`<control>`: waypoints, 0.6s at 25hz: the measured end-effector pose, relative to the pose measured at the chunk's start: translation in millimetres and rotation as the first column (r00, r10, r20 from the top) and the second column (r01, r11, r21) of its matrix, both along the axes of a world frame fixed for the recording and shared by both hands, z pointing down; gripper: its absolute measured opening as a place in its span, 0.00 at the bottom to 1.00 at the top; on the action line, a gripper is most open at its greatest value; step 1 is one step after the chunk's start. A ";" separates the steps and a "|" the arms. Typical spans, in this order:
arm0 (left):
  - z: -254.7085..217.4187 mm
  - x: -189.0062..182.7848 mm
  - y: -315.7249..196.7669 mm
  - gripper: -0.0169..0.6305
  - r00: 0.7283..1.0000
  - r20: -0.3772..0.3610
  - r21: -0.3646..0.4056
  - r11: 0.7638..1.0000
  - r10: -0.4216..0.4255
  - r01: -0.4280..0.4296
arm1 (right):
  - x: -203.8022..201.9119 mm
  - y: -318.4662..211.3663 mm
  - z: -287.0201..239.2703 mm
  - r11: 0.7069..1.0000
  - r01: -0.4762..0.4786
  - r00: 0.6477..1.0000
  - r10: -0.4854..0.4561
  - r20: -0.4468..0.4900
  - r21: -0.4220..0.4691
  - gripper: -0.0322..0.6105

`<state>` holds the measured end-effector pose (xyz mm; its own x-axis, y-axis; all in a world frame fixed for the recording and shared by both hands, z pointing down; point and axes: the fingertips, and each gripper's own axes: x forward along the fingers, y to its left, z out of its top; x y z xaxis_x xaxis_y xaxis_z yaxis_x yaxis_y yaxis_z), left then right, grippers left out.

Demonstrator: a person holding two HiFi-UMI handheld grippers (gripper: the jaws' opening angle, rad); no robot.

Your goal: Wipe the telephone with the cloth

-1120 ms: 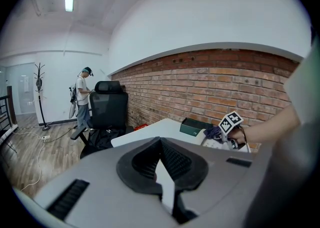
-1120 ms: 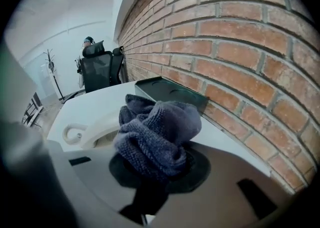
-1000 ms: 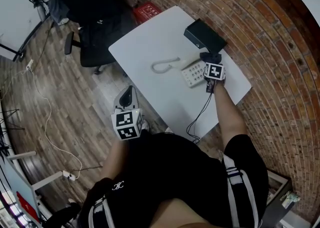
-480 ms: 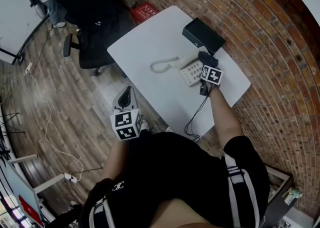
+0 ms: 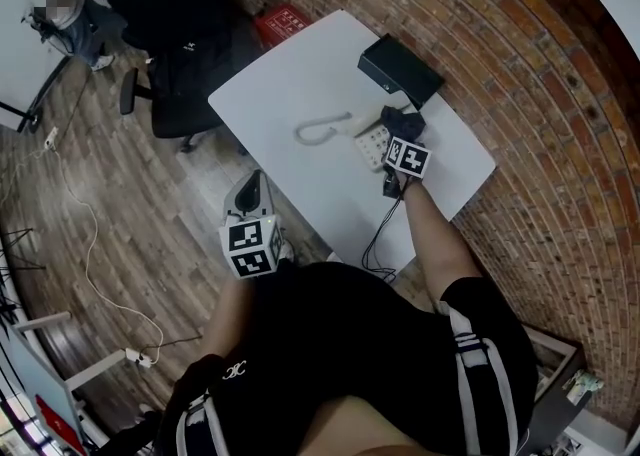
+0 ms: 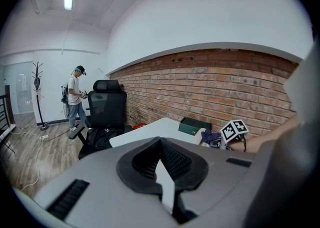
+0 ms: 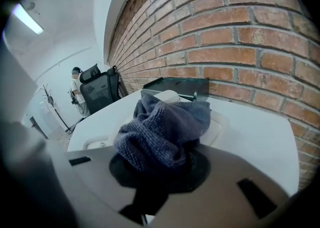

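A cream telephone (image 5: pixel 371 144) lies on the white table (image 5: pixel 300 74), and its handset (image 5: pixel 322 129) rests off the hook to the left. My right gripper (image 5: pixel 402 132) is shut on a bunched dark blue cloth (image 5: pixel 406 123) that presses on the phone's right side. In the right gripper view the cloth (image 7: pixel 162 129) fills the jaws of my right gripper (image 7: pixel 159 164), with the telephone (image 7: pixel 218 124) just beyond it. My left gripper (image 5: pixel 256 184) hangs off the table's near-left edge over the floor. Seen in its own view, the left gripper (image 6: pixel 161 144) is shut on nothing.
A black box (image 5: pixel 399 68) stands at the table's far end against the brick wall (image 5: pixel 520 74). A black cable (image 5: pixel 378 234) trails off the near edge. A black office chair (image 5: pixel 185 54) stands left of the table, and a person (image 6: pixel 76 97) stands far off across the room.
My right gripper has slid the cloth a little along the telephone towards me. The left gripper has stayed where it was.
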<state>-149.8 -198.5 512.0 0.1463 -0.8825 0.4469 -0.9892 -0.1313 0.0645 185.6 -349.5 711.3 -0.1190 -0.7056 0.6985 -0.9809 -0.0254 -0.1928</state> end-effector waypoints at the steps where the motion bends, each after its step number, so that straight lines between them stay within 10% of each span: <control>1: 0.3 -0.2 -0.2 0.01 1.000 0.000 -0.001 1.000 0.001 -0.001 | -0.5 0.7 -0.1 1.000 -0.007 1.000 0.007 -0.006 0.003 0.13; 15: 5.7 12.1 -5.2 0.01 0.999 0.006 -0.015 0.999 0.043 -0.043 | -74.2 50.3 21.3 0.990 0.130 0.983 -0.121 0.140 -0.054 0.13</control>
<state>-137.7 -203.6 517.7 0.1809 -0.8686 0.4613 -0.9831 -0.1727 0.0603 111.5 -299.2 732.6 -0.3011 -0.6344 0.7120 -0.9416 0.0799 -0.3270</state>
